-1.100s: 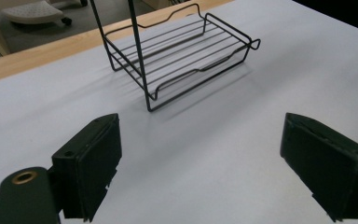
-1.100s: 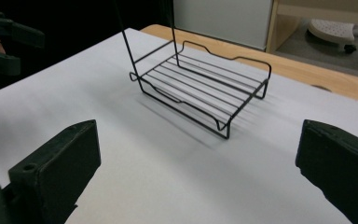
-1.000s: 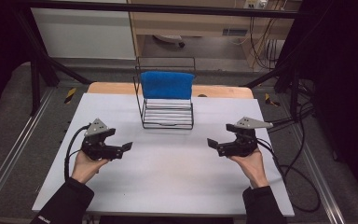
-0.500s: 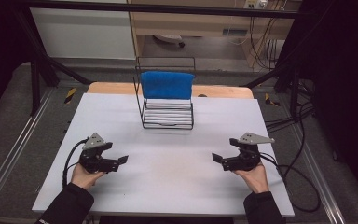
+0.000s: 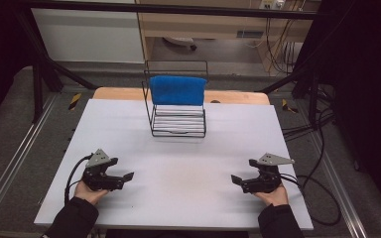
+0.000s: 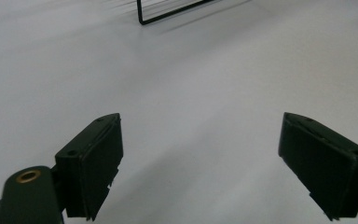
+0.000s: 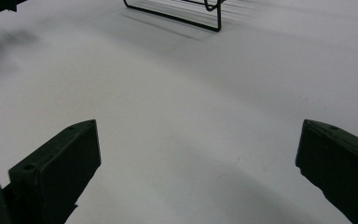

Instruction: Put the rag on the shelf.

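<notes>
White tabletop (image 5: 178,168) bare across middle. Wire rack (image 5: 177,110) at 12 o'clock, blue cloth (image 5: 177,89) draped over its top rail. Both hands drawn back toward near edge since a second ago, farther from rack; judged retreat to rest, cloth hung. Left tool (image 5: 127,176) at 8 o'clock, right tool (image 5: 237,180) at 4 o'clock: both gaping wide, empty. High view shows cloth; gripper views give jaw spread, rack base.
</notes>
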Available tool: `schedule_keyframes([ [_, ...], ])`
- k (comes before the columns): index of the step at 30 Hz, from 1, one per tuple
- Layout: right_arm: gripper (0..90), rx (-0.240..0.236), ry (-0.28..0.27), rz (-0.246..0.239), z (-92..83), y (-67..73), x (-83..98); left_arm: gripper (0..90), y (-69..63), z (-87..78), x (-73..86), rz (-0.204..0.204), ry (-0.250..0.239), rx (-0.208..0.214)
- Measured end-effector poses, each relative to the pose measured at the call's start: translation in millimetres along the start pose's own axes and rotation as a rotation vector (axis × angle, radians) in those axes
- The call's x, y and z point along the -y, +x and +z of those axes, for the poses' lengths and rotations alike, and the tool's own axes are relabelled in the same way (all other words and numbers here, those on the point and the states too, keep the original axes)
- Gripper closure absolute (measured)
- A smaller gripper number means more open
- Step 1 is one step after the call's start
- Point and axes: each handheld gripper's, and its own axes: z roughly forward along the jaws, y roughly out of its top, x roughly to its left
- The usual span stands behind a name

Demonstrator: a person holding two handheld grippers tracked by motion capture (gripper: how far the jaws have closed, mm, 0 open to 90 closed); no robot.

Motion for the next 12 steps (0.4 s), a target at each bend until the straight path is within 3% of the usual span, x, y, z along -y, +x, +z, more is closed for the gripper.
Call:
schedule_keyframes([
  [5,0.6,0.006,0.031,-0.005,3.2,0.2,2.1,13.8,0.2,4.6,3.0,0.000,0.025,0.005],
  [12,0.6,0.002,0.024,-0.006,3.0,0.0,2.0,13.8,-1.9,5.9,3.2,0.002,0.029,0.014],
])
